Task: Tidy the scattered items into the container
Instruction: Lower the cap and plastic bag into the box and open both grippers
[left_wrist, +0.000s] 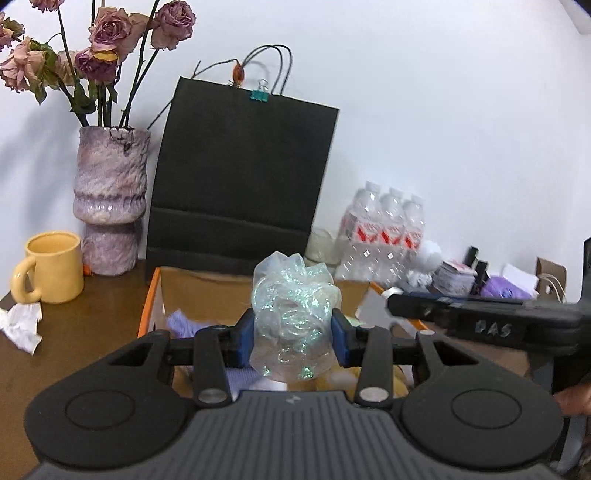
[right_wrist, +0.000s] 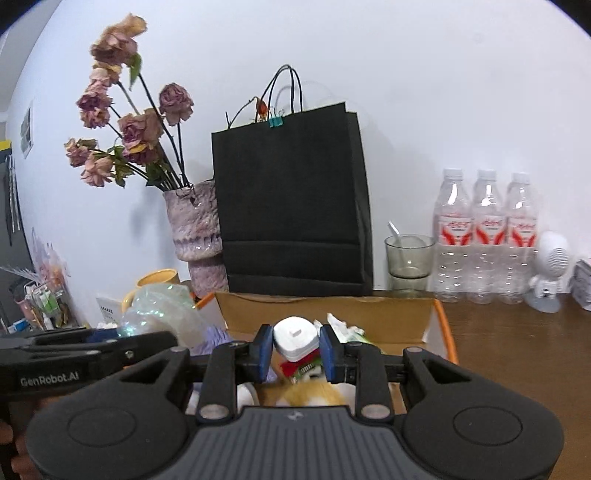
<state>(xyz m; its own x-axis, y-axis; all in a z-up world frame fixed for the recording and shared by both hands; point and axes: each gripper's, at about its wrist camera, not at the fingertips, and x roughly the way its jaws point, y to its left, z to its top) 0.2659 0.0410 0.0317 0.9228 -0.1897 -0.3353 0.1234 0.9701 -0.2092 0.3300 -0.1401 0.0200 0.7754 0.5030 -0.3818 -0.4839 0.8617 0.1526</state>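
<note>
Above the cardboard box (left_wrist: 192, 284), a crumpled plastic wrap (left_wrist: 293, 317) is clamped by the left gripper (left_wrist: 293, 341); a white plug (right_wrist: 295, 338) is clamped by the right gripper (right_wrist: 295, 352).

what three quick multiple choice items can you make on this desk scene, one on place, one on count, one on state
1. Where is the yellow mug?
A. inside the cardboard box
B. on the table beside the vase
C. on the black bag

2. How many water bottles stand together?
A. three
B. five
C. one

3. What is the left claw doing?
A. hanging open
B. gripping a crumpled plastic wad
C. holding a spoon

Key: 1 B, it stands left of the vase; 2 A, three caps show; 3 B, the plastic wad sits clamped between the pads.
</note>
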